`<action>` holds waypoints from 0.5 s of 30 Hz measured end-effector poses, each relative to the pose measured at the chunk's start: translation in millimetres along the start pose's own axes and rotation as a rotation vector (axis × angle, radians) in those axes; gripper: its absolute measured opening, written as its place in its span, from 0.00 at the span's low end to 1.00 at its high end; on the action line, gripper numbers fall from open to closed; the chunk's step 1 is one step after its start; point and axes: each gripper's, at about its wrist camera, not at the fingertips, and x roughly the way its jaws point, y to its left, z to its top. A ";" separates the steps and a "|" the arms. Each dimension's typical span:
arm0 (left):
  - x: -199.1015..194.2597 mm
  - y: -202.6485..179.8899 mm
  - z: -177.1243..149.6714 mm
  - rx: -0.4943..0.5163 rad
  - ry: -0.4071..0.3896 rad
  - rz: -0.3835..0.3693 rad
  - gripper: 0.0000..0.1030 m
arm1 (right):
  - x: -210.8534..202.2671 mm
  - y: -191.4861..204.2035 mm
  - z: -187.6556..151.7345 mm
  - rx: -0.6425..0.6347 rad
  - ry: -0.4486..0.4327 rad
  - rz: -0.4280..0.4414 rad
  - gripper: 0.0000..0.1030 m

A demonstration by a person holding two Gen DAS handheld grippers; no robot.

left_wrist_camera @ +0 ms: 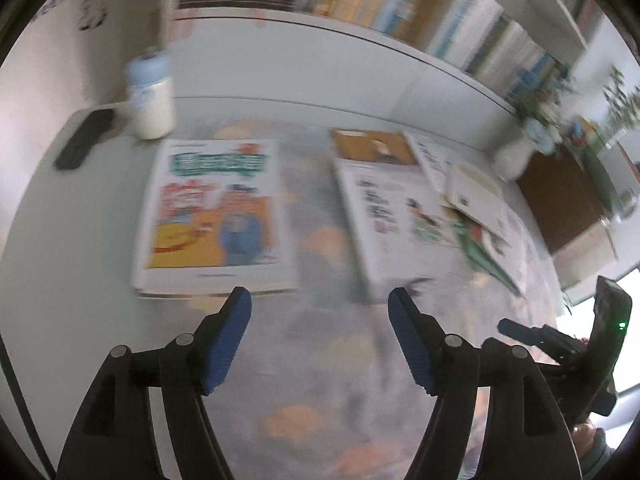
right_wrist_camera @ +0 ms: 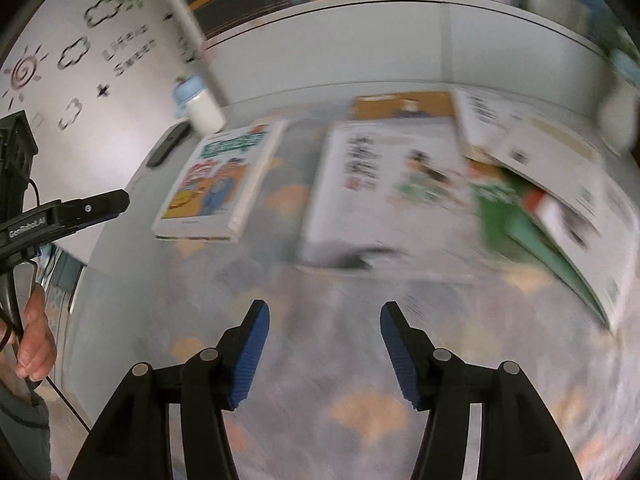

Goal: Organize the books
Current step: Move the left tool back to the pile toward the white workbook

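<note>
Left gripper (left_wrist_camera: 319,300), nearest in the left wrist view: jaws spread, nothing between the blue pads (left_wrist_camera: 226,344), poised above a patterned tablecloth (left_wrist_camera: 328,360). Right gripper (right_wrist_camera: 325,312), nearest in the right wrist view: jaws likewise spread and empty over the same cloth. At the left edge of the right wrist view, a hand (right_wrist_camera: 34,332) grips the handle of the left gripper.

Beyond the fingertips, the books lie flat on the table. To the left, a cartoon book (left_wrist_camera: 214,212) with an orange and yellow cover lies apart from the others, its near edge just past the left finger. To the right, a white book (left_wrist_camera: 388,216) lies at the near side of an overlapping heap; a brown-covered book (left_wrist_camera: 374,146) shows from behind it, and a green book (right_wrist_camera: 520,216) with further white ones on it spreads to the right. All are blurred; titles cannot be read.

Farther left, a dark remote (left_wrist_camera: 84,138) and a white bottle (left_wrist_camera: 150,96) with a blue cap stand near the wall. At the back, a shelf (left_wrist_camera: 460,24) holds upright book rows.
</note>
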 end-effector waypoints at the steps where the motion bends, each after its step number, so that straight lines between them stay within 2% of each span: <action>1: -0.7 -9.9 -1.0 -0.003 0.002 -0.020 0.67 | -6.3 -9.8 -5.0 0.018 -0.004 -0.003 0.54; 2: -1.8 -23.4 -1.7 -0.009 -0.001 -0.046 0.67 | -12.9 -21.4 -10.3 0.037 -0.005 -0.005 0.54; 4: -6.6 -42.3 -3.4 -0.015 -0.015 -0.052 0.67 | -26.4 -42.5 -18.9 0.060 -0.011 -0.005 0.54; 7: -13.6 -74.4 -6.8 -0.025 -0.042 -0.002 0.67 | -46.2 -71.9 -25.5 0.057 -0.033 0.005 0.54; 11: -21.0 -117.5 -14.3 -0.038 -0.059 0.024 0.67 | -74.5 -113.4 -27.3 0.037 -0.060 0.015 0.54; 13: -21.7 -138.9 -16.7 -0.033 -0.064 0.037 0.67 | -87.0 -135.7 -27.6 0.038 -0.072 0.014 0.57; 15: -18.2 -162.4 -17.7 -0.031 -0.069 0.032 0.67 | -98.1 -163.3 -29.5 0.056 -0.083 0.015 0.66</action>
